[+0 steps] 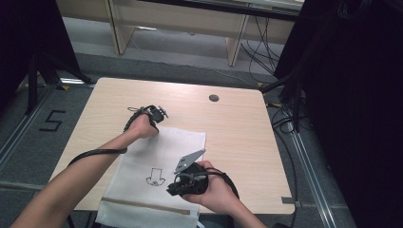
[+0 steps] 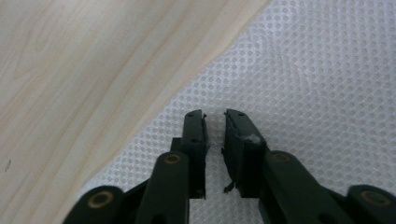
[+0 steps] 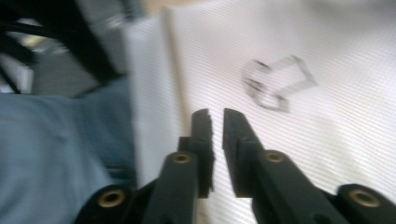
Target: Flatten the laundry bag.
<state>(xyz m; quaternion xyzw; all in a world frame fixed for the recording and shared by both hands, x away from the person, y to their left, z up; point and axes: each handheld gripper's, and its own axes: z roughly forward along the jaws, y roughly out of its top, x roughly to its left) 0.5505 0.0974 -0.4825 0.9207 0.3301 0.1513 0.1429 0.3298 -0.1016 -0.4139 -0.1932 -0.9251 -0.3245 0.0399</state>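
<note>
A white dotted fabric bag [image 1: 161, 147] lies flat on the wooden table [image 1: 237, 133], its near end hanging over the front edge. A small black outline drawing [image 1: 154, 176] is printed on it. My left gripper [image 1: 156, 121] is at the bag's far left corner. In the left gripper view its jaws [image 2: 215, 114] stand slightly apart over the fabric [image 2: 303, 70], close to its edge, with nothing between them. My right gripper [image 1: 172, 189] hovers over the bag's near right part. Its jaws [image 3: 215, 112] are slightly apart and empty above the fabric [image 3: 327, 130], near the drawing [image 3: 275, 84].
A round cable hole [image 1: 214, 98] sits at the table's far side. Black stands and cables crowd the floor at right [image 1: 290, 109]. A "5" mark [image 1: 51, 121] is on the floor at left. The person's blue-clad leg [image 3: 46, 154] is beside the table's front edge.
</note>
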